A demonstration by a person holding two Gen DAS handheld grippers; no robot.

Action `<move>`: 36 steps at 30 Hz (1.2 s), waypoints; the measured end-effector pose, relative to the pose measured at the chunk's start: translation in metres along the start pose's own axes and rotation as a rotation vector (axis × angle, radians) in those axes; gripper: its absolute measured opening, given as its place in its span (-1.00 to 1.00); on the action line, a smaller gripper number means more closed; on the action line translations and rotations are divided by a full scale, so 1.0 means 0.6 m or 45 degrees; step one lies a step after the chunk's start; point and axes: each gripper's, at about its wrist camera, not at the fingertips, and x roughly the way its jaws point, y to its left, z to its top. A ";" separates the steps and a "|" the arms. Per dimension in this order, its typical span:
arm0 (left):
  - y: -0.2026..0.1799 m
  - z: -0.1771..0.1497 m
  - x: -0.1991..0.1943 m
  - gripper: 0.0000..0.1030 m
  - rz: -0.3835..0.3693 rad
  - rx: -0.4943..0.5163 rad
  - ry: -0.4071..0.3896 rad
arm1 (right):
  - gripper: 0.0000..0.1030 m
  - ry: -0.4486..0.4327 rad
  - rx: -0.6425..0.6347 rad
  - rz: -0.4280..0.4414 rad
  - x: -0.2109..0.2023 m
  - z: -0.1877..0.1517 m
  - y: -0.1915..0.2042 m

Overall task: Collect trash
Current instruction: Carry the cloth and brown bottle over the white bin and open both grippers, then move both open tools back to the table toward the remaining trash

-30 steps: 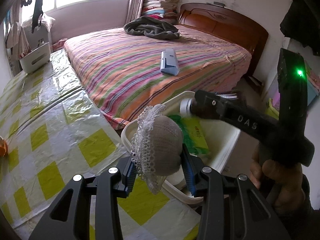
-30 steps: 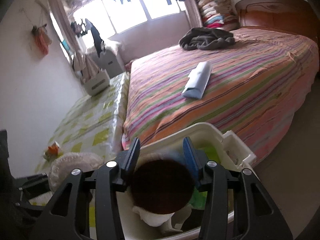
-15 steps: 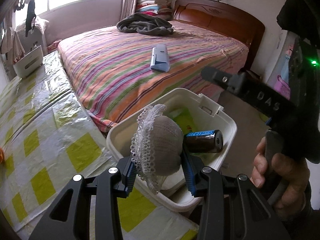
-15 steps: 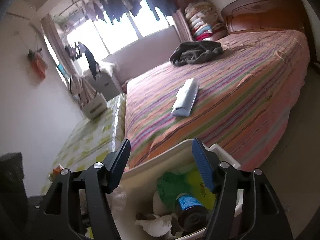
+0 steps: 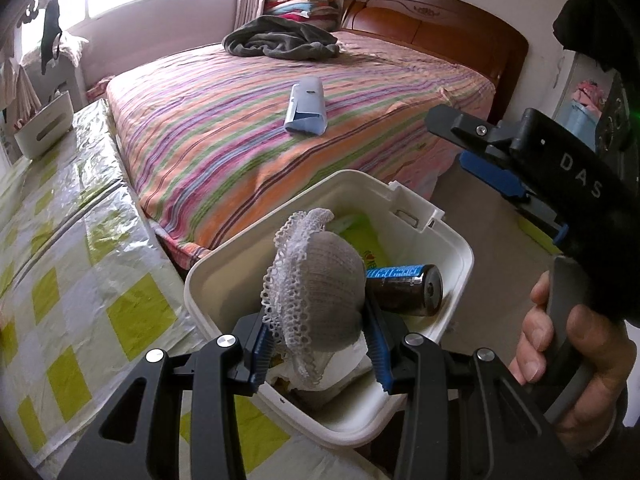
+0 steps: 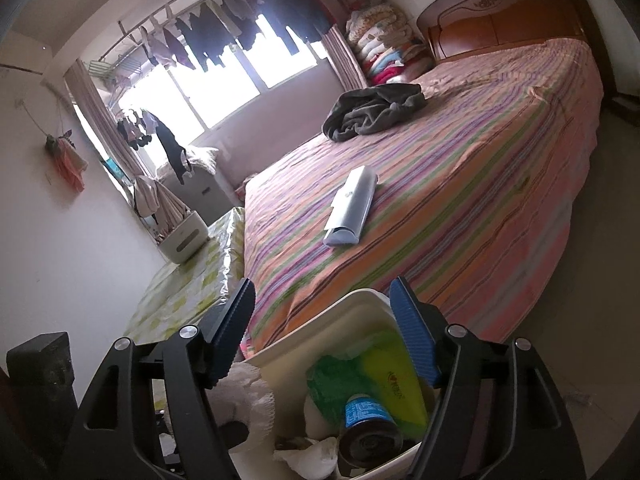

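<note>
Here the left gripper (image 5: 320,344) is clamped on a grey sock with a white lace cuff (image 5: 320,296), holding it over the near corner of the white bin (image 5: 460,256). The sock hides much of what lies below it; only crumpled white paper (image 5: 340,368) peeks out under the lace. Beside it in the bin lies a dark can with a blue label (image 5: 408,288), on its side, against a green-and-yellow packet (image 5: 368,236) that is mostly covered. The bin's near rim is cut off behind the gripper's arms.

The right gripper (image 6: 324,340) hangs above the bin with its jaws opening and nothing between them; in the left view only part of it and the hand (image 5: 568,360) on its handle show, its far finger half hidden. The bin sits at the edge of the surface (image 5: 80,260) with the yellow-checked cover, just beside the striped bed (image 5: 240,140). On the bed lie a pale blue folded thing (image 5: 306,108), hard to identify, and a rumpled grey garment (image 5: 280,42).
</note>
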 end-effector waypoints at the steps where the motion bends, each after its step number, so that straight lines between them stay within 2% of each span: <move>1: -0.001 0.000 0.000 -0.23 -0.001 0.000 0.000 | 0.35 0.001 -0.002 0.000 0.001 0.000 0.000; 15: -0.011 0.008 0.012 -0.18 0.020 0.031 0.024 | 0.35 0.012 -0.007 0.004 0.003 -0.005 0.000; 19: -0.015 0.009 0.004 0.30 0.060 0.062 -0.015 | 0.35 0.019 -0.008 0.005 0.004 -0.005 0.001; 22: -0.019 0.010 -0.001 0.41 0.071 0.094 -0.017 | 0.35 0.024 -0.016 0.004 0.007 -0.007 0.003; 30: -0.002 0.000 -0.021 0.43 0.116 0.098 -0.044 | 0.35 0.037 -0.024 0.007 0.012 -0.006 0.010; 36: 0.054 -0.016 -0.038 0.43 0.162 0.026 -0.040 | 0.35 0.068 -0.055 0.017 0.026 -0.012 0.032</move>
